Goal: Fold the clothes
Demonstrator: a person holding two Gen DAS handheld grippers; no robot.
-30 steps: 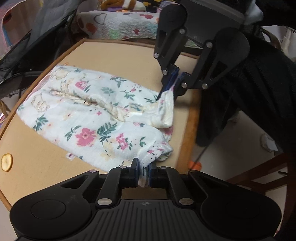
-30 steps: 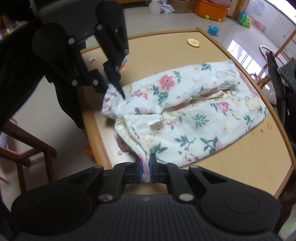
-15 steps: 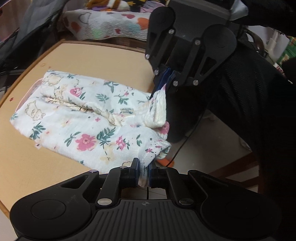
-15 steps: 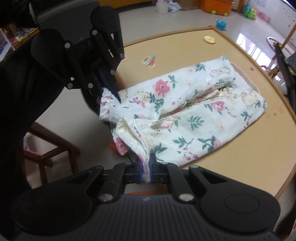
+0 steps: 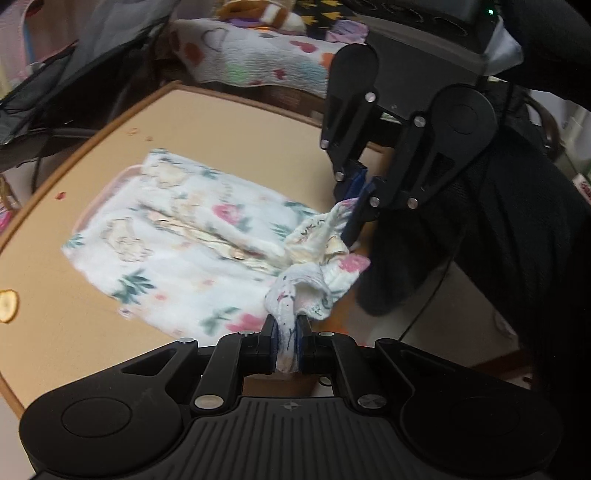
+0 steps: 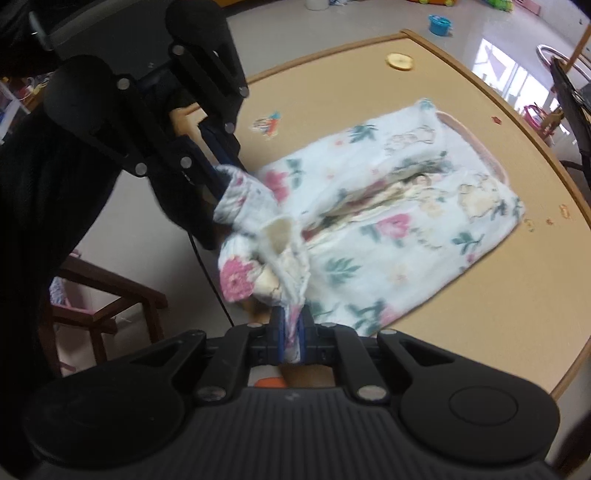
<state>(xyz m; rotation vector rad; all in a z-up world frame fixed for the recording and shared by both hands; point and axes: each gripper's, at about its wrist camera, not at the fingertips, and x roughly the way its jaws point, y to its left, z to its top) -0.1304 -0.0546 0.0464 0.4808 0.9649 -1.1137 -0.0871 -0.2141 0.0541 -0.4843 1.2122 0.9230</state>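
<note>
A white cloth with pink flowers and green leaves [image 5: 173,243] lies on a tan desk [image 5: 229,147] with a rounded wooden edge. It is a small piece of clothing, folded into a long shape. Its long way runs from the near edge of the desk, by the person, out toward the far side. The far end lies flat. The near end is lifted off the desk and bunched up.

The left gripper [image 5: 287,341] has its fingers [image 5: 269,334] squeezed tight on one near corner of the cloth. The right gripper [image 6: 291,339] has its fingers [image 6: 279,338] squeezed tight on the other near corner. The two grippers are close together, and the cloth is scrunched between them, hanging past the desk's edge.

A dried round fruit slice [image 6: 399,61] sits on the desk, well apart from the cloth. A small colourful sticker [image 6: 267,123] is on the desk near the cloth, and a few crumbs [image 6: 563,210] lie by the far end.

Past the desk is a quilt with hearts [image 5: 251,59]. A small blue bowl [image 6: 439,24] sits on the shiny floor; I cannot tell what is in it. A dark wooden chair [image 6: 107,295] stands beside the desk. The person wears dark clothes [image 5: 517,240].
</note>
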